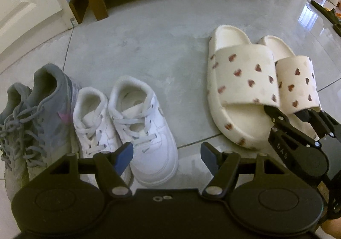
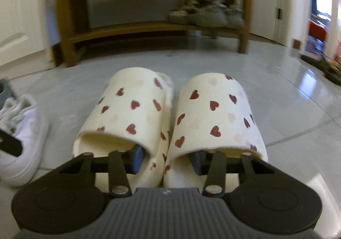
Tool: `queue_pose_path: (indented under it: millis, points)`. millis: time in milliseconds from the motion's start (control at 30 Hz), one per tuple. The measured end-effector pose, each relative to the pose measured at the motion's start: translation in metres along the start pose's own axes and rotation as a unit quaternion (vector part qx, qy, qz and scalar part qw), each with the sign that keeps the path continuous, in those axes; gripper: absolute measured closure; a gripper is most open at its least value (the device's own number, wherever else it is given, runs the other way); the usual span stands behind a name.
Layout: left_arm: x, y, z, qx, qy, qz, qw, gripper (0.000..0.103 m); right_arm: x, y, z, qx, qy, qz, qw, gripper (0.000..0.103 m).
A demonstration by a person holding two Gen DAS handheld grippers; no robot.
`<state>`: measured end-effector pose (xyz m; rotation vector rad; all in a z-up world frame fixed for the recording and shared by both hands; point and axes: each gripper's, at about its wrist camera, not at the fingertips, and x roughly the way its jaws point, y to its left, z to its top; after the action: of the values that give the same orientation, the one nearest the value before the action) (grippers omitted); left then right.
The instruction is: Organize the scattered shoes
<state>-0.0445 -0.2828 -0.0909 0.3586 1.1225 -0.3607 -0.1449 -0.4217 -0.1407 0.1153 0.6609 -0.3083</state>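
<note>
heart slippers (image 2: 168, 124) side by side — right gripper (image 2: 168, 160) jaws inside

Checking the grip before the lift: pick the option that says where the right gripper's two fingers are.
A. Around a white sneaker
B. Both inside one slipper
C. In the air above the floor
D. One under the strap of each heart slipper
D: in the right wrist view, one finger of the right gripper reaches under the strap of the left slipper and the other under the strap of the right slipper, with their inner sides between.
</note>
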Motion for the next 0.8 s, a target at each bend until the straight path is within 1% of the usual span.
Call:
queue_pose_path:
  millis: [133,367,433,467,500,567,600,633,667,700,733,767,800]
  points:
    - [-0.002,0.009,-0.002,-0.003,-0.004,0.006,1.0,0.033,-0.006,0.016,-0.003,-0.014,-0.007,0.025,1.0,0.065]
    - [-0.008,0.026,-0.007,-0.016,-0.014,0.015,0.9997,0.033,-0.015,0.029,-0.01,-0.043,-0.013,0.071,0.996,0.066]
    - [-0.01,0.03,-0.009,-0.019,-0.015,0.016,0.9996,0.033,-0.02,0.028,-0.014,-0.073,-0.015,0.099,0.992,0.066]
    - [-0.011,0.031,-0.01,-0.02,-0.016,0.016,0.9995,0.033,-0.021,0.027,-0.015,-0.082,-0.016,0.104,0.991,0.067]
    - [-0.012,0.033,-0.01,-0.022,-0.017,0.016,0.9995,0.033,-0.024,0.025,-0.018,-0.108,-0.02,0.116,0.987,0.067]
    - [-0.013,0.036,-0.013,-0.025,-0.018,0.018,0.9994,0.033,-0.027,0.02,-0.019,-0.138,-0.018,0.129,0.982,0.066]
    - [-0.013,0.037,-0.014,-0.027,-0.016,0.02,0.9993,0.033,-0.026,0.015,-0.014,-0.135,-0.002,0.136,0.982,0.064]
    - [-0.012,0.039,-0.015,-0.03,-0.013,0.023,0.9992,0.033,-0.025,0.013,-0.011,-0.127,0.009,0.136,0.982,0.055]
    - [-0.011,0.04,-0.015,-0.033,-0.01,0.028,0.999,0.033,-0.021,0.008,-0.003,-0.085,0.044,0.126,0.987,0.049]
    - [-0.01,0.041,-0.016,-0.036,-0.006,0.033,0.9988,0.033,-0.02,0.007,0.001,-0.063,0.06,0.119,0.989,0.037]
    - [-0.01,0.043,-0.017,-0.04,-0.003,0.037,0.9985,0.033,-0.019,0.007,0.003,-0.046,0.071,0.112,0.99,0.035]
    - [-0.01,0.045,-0.018,-0.043,0.0,0.041,0.9982,0.033,-0.024,0.004,0.005,-0.009,0.083,0.094,0.992,0.034]
    - [-0.01,0.047,-0.019,-0.046,0.002,0.043,0.998,0.033,-0.029,0.002,0.007,0.032,0.094,0.073,0.992,0.031]
